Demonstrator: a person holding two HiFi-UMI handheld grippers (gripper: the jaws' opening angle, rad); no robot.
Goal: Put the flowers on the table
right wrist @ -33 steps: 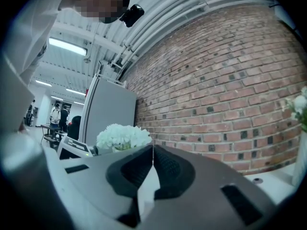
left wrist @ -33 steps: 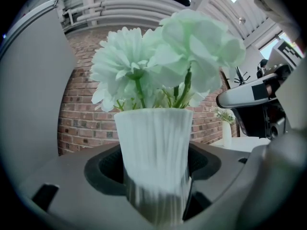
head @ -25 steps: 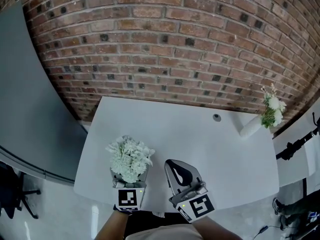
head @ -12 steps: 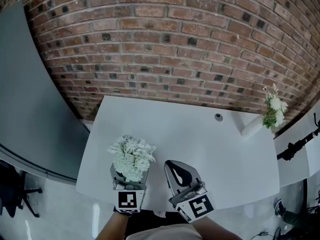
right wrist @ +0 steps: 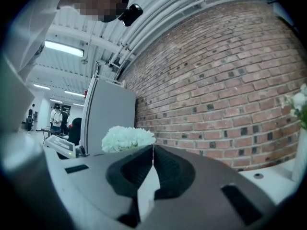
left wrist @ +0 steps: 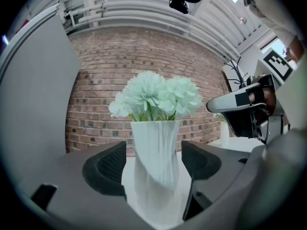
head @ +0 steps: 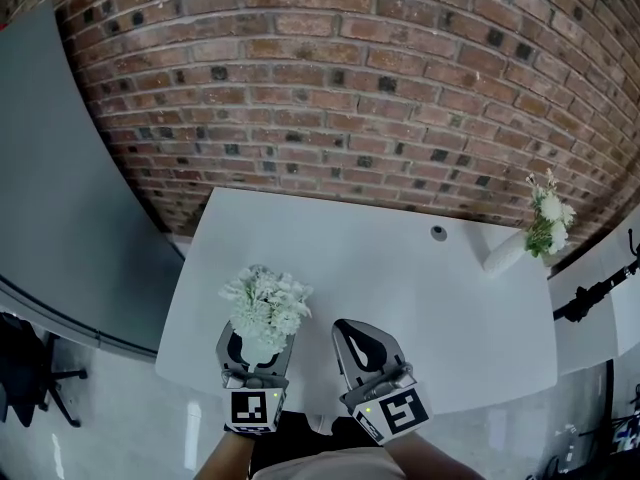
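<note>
The white ribbed vase (left wrist: 156, 147) with pale flowers (left wrist: 156, 97) stands upright on the white table (head: 400, 278), near its front left edge. My left gripper (left wrist: 153, 163) is open around the vase, with a gap between each pad and the vase wall. In the head view the flowers (head: 265, 303) rise just ahead of the left gripper (head: 257, 346). My right gripper (head: 350, 328) hovers beside it to the right, shut and holding nothing. In the right gripper view its tips (right wrist: 153, 150) meet, and the flowers (right wrist: 127, 138) show beyond them to the left.
A second white vase (head: 500, 255) with flowers (head: 547, 218) leans at the table's far right corner. A small round grommet (head: 437, 233) sits in the tabletop near the brick wall (head: 350, 88). A grey panel (head: 50, 188) stands to the left.
My left gripper's jaws have spread apart from the vase and drawn back slightly toward me. The vase stays standing on the table. The right gripper has not moved.
</note>
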